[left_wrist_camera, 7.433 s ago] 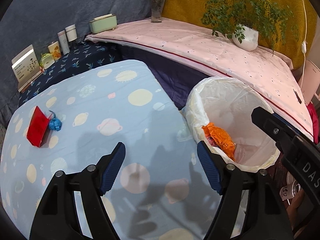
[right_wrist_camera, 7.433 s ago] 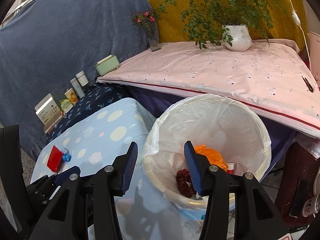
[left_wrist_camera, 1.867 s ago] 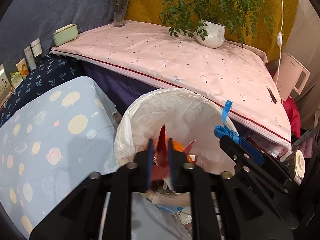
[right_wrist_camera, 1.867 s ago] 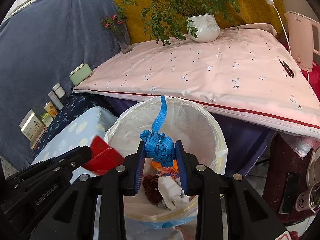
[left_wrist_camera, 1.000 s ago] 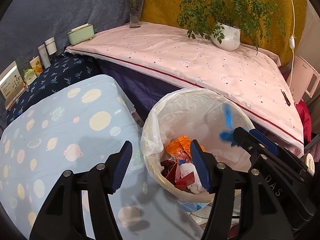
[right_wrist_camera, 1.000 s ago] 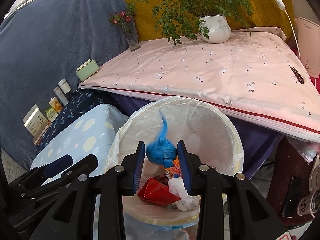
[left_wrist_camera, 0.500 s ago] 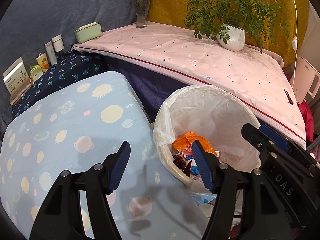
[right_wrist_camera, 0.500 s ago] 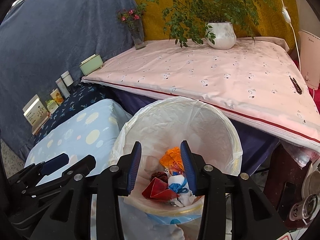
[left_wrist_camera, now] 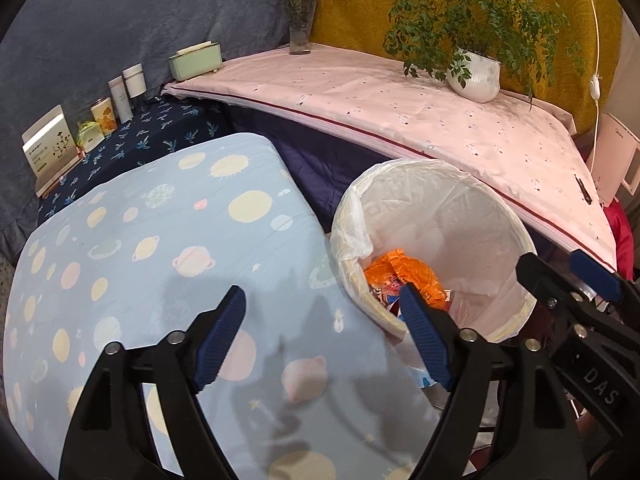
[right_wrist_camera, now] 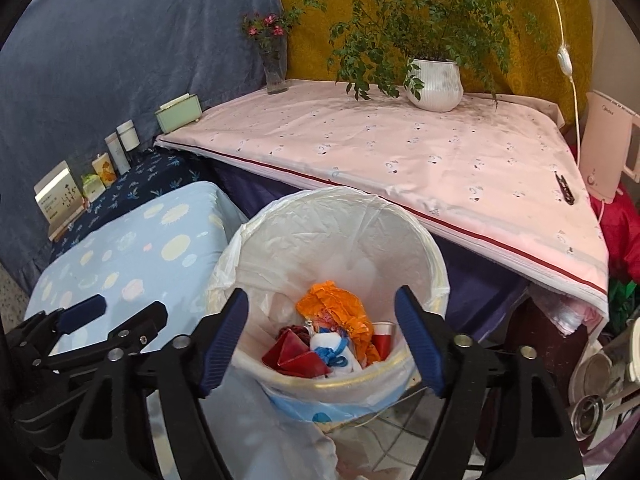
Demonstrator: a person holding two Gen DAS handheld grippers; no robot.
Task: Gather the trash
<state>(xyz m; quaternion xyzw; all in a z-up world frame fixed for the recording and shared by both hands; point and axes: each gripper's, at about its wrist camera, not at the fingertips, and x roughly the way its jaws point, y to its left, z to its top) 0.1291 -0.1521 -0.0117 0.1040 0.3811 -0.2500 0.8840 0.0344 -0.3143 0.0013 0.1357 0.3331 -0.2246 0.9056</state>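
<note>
Where the left gripper (left_wrist_camera: 322, 334) blocks the near rim, much of the trash inside the bin (left_wrist_camera: 508, 216) is hidden from the left wrist view; only crumpled orange paper (left_wrist_camera: 404, 270) shows clearly there. Its blue ribbed fingers (left_wrist_camera: 222, 330) stand wide apart, holding nothing, above the desk (left_wrist_camera: 140, 240), whose pale blue cloth carries planet and sun prints.

Seen from the right wrist, the right gripper (right_wrist_camera: 320, 338) also has its fingers (right_wrist_camera: 418, 342) spread and empty, framing the round bin lined with a thin, wrinkled white plastic bag (right_wrist_camera: 340, 232). Inside lie a folded red paper piece (right_wrist_camera: 294, 354), a white wad tangled with blue tape (right_wrist_camera: 334, 350), and the orange paper at about 12 o'clock of the heap. A dark reddish lump behind the red piece is hard to identify.

At 1 o'clock a ribbed white pot with a leafy plant (right_wrist_camera: 434, 84) sits on a pink cloth-covered surface (right_wrist_camera: 400, 152). At 10 o'clock, small boxes and bottles (right_wrist_camera: 116, 152) line a dark floral-print ledge; their labels are unreadable.
</note>
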